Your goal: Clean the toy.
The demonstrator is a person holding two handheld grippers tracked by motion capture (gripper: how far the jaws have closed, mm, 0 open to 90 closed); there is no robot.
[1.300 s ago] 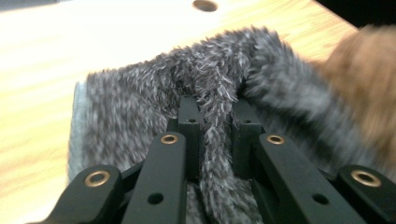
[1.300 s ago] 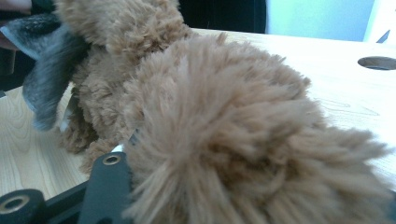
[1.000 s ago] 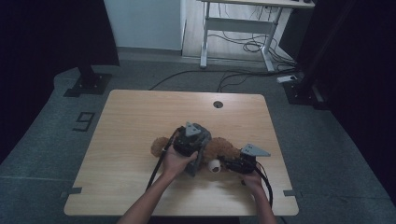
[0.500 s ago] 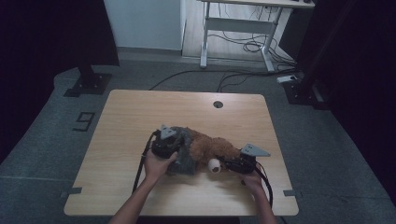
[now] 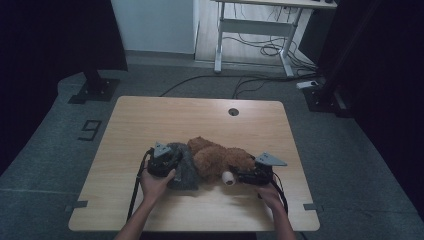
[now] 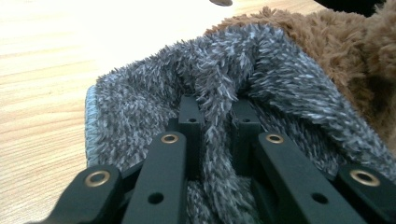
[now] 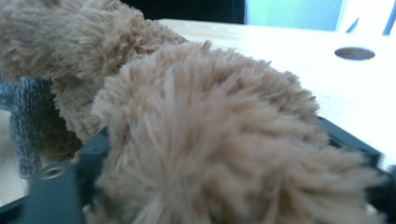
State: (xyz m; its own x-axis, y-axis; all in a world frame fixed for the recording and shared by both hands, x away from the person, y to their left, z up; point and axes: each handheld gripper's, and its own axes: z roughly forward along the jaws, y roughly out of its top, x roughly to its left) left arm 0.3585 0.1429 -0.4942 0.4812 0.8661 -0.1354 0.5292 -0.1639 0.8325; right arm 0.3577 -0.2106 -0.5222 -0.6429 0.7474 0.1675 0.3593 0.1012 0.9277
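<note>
A brown plush bear (image 5: 216, 157) lies on the wooden table (image 5: 200, 117), with a grey fuzzy cloth (image 5: 184, 169) against its left side. My left gripper (image 5: 167, 159) is shut on a fold of that grey cloth (image 6: 140, 102), which bunches up between the two black jaws (image 6: 217, 112). My right gripper (image 5: 236, 176) lies level at the bear's right end, by a small white patch (image 5: 227, 177). Its jaws have just been opening and stand wide apart (image 7: 205, 163), with a lump of brown fur (image 7: 187, 116) between them. I cannot see its pads under the fur.
A round cable hole (image 5: 233, 112) sits near the table's far edge. Beyond the table stand a white desk frame (image 5: 255, 27) with loose cables (image 5: 260, 50) and black stand feet (image 5: 95, 90) on the grey floor. A "9" (image 5: 90, 130) is marked on the floor at the left.
My left gripper has moved left and a little toward the person, dragging the grey cloth off the bear's left side. The right hand has stayed in place.
</note>
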